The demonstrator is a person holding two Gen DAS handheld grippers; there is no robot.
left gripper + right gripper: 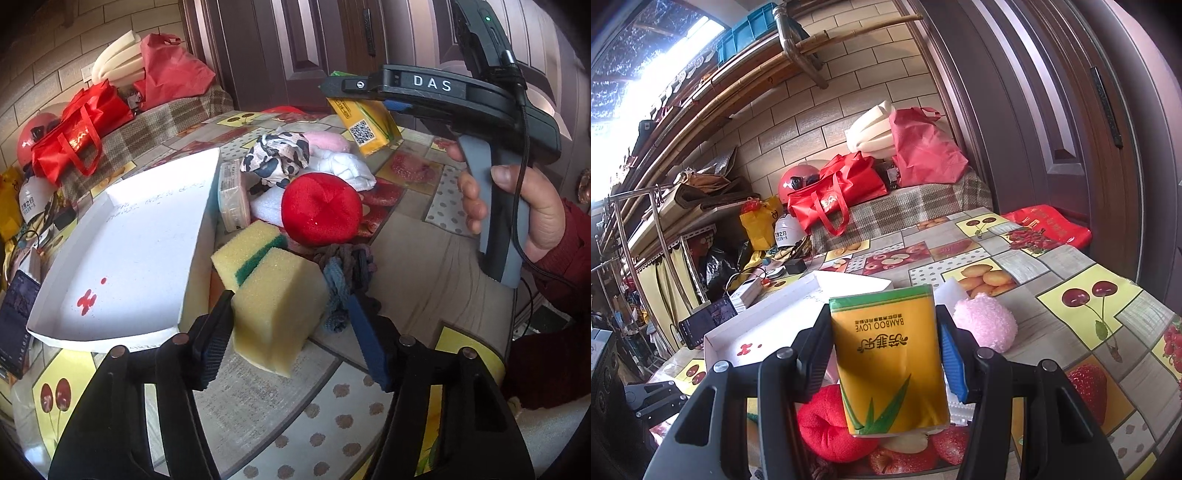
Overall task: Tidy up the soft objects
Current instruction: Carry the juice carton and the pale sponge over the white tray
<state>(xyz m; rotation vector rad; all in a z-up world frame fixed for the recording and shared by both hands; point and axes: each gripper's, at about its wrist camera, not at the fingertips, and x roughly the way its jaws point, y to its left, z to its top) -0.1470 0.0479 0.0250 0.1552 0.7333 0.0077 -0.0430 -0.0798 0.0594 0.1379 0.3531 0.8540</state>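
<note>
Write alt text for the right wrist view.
The right gripper holds a yellow tissue pack upright between its fingers, above a fruit-patterned tablecloth. Behind it lie a white tray and a pink fluffy ball, with a red plush below.

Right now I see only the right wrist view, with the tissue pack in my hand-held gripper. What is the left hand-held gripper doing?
Observer: The left hand-held gripper is around a yellow sponge block that stands on the table; its blue finger is not touching the block.
Operator: What lies beside that block?
Observer: A braided rope toy lies on its right, against the blue finger.
Operator: Is my pack off the table?
Observer: Yes. The tissue pack hangs in the air above the far side of the pile.
</note>
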